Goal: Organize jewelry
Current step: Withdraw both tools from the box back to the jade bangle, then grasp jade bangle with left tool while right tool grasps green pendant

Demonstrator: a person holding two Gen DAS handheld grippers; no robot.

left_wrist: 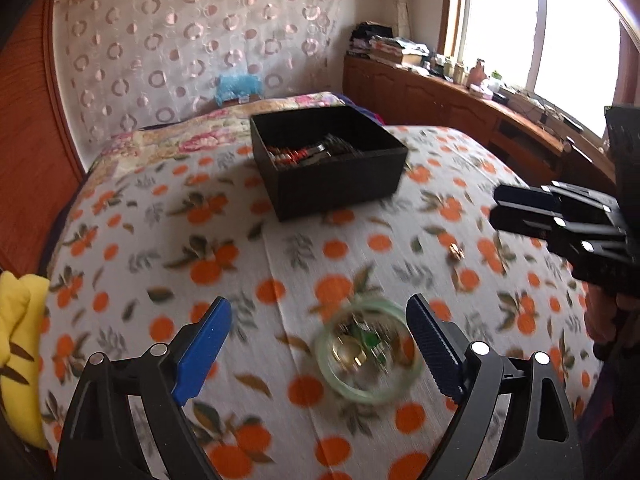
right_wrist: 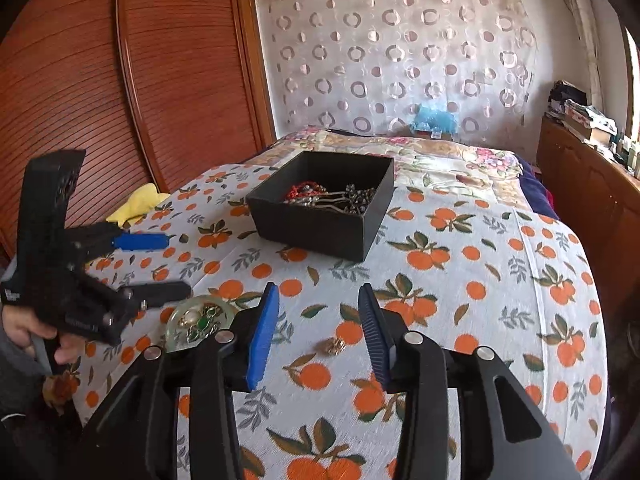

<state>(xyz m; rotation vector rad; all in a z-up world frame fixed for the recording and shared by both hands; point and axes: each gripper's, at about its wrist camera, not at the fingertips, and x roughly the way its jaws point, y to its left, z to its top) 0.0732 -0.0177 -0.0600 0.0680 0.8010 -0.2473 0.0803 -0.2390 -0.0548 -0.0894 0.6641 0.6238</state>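
Observation:
A pale green bangle (left_wrist: 370,350) lies on the orange-print bedspread with small gold and green pieces inside its ring; it also shows in the right wrist view (right_wrist: 200,322). My left gripper (left_wrist: 320,344) is open and low, its fingers on either side of the bangle, not touching it. A small gold ornament (right_wrist: 334,346) lies between my right gripper's open fingers (right_wrist: 316,328); it also shows in the left wrist view (left_wrist: 456,251). A black box (left_wrist: 328,160) holding red beads and dark jewelry sits further back; it also shows in the right wrist view (right_wrist: 324,204).
A yellow cloth (left_wrist: 18,344) lies at the bed's left edge. A wooden wardrobe (right_wrist: 120,80) stands to the left. A wooden sideboard (left_wrist: 460,100) with clutter runs under the window on the right. A folded floral quilt (right_wrist: 440,156) lies behind the box.

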